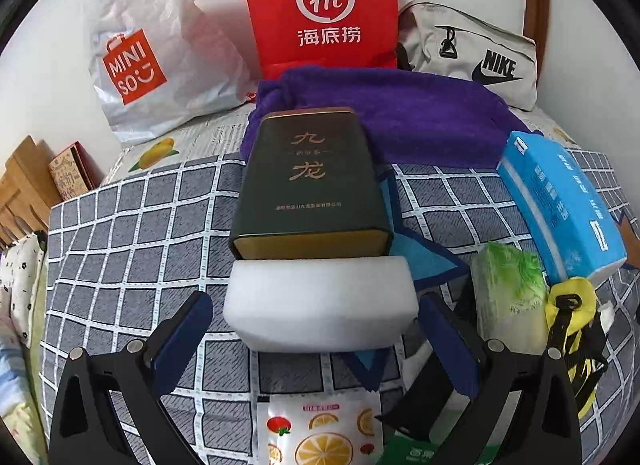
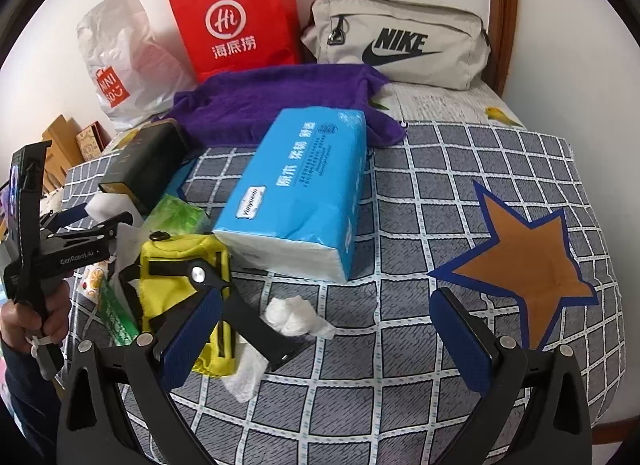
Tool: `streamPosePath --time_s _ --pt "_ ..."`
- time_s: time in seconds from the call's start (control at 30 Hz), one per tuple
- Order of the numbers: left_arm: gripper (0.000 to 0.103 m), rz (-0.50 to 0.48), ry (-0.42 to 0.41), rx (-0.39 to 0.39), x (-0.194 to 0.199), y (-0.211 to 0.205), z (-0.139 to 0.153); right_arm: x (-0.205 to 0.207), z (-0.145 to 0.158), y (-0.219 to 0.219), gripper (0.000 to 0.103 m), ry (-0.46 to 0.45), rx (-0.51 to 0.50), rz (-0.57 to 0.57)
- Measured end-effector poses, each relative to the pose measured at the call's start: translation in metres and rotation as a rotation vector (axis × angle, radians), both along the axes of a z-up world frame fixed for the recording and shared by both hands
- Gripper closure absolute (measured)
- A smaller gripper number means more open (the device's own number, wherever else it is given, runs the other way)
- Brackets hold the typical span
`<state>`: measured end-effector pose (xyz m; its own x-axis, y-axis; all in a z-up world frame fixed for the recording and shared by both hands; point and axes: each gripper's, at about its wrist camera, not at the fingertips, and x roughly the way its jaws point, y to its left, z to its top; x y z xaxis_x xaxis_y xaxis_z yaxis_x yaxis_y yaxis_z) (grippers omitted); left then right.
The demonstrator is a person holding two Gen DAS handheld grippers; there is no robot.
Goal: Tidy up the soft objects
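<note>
A white foam block (image 1: 320, 301) lies on the checked bedspread (image 1: 132, 233) in front of a dark tea tin (image 1: 312, 181). My left gripper (image 1: 318, 329) is open, its blue pads on either side of the block's near end, not touching it. My right gripper (image 2: 324, 329) is open and empty above the bedspread (image 2: 440, 193), near a crumpled white tissue (image 2: 296, 315). A blue tissue pack (image 2: 304, 193) lies ahead of it and shows in the left wrist view (image 1: 560, 201). A purple towel (image 2: 276, 101) lies behind. The left gripper's body (image 2: 76, 241) shows at the left of the right wrist view.
A Miniso plastic bag (image 1: 140, 49), a red paper bag (image 1: 320, 9) and a grey Nike pouch (image 2: 396, 41) stand along the wall. A yellow pouch (image 2: 180, 285), a green packet (image 1: 512, 289) and a fruit-print sachet (image 1: 320, 433) lie near the grippers.
</note>
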<state>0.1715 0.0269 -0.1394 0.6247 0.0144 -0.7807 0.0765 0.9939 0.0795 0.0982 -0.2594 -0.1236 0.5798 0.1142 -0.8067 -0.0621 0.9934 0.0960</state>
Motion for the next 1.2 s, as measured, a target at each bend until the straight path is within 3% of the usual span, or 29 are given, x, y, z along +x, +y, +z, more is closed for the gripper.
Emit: streamPosePath --time_s 0.03,0.07,0.1,0.53,0.87,1.03,1.2 --pt "0.006 -0.003 -0.003 -0.013 0.0 0.002 0.0 0.001 -0.001 0.0 0.0 0.003 0.0 0.001" --pt "0.021 -0.006 -0.004 -0.025 0.0 0.003 0.0 0.002 -0.003 0.0 0.0 0.004 0.002 0.003" --pt "0.024 -0.011 0.001 -0.04 -0.001 0.005 0.001 0.003 -0.004 0.0 0.0 0.005 0.005 0.007" --pt "0.024 -0.016 0.011 -0.07 -0.011 0.013 0.007 0.02 -0.019 0.001 0.005 0.022 0.036 0.019" --pt "0.024 -0.009 0.017 -0.094 -0.014 0.016 0.008 0.001 -0.014 0.031 0.007 0.016 0.148 0.183" --pt "0.024 -0.002 0.011 -0.092 -0.018 0.019 0.011 0.003 -0.02 0.043 0.007 0.011 0.073 0.206" --pt "0.024 0.007 0.02 -0.097 -0.018 0.021 0.008 0.005 -0.031 0.034 0.029 0.032 0.061 0.212"
